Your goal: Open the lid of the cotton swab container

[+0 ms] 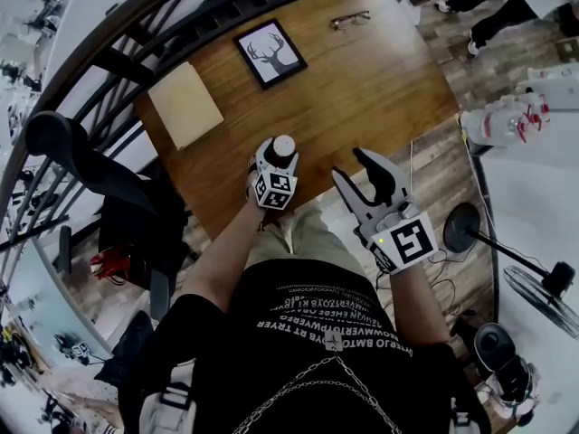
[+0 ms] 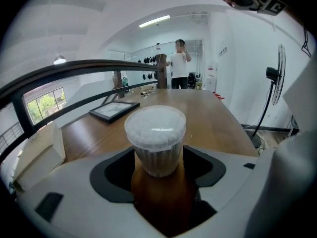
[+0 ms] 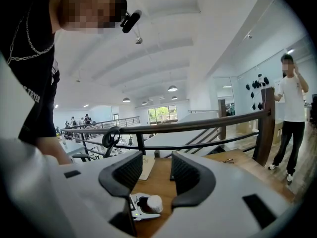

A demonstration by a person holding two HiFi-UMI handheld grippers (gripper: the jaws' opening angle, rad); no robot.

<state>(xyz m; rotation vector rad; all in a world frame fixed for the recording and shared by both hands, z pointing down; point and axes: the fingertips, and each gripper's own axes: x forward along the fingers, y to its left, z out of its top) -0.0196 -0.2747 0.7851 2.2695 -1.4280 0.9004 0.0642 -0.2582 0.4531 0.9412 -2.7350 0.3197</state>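
Here, wooden table (image 1: 362,80) beside railing (image 2: 99,63).

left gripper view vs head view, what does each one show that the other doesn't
Only the left gripper view: the cotton swabs packed upright behind the clear wall, and a ceiling light strip. Only the head view: the right claw, jaws apart and empty, plus the deer drawn in the picture frame. Both: the cotton swab container, lid on, gripped by the left claw, over the wooden table with that frame.
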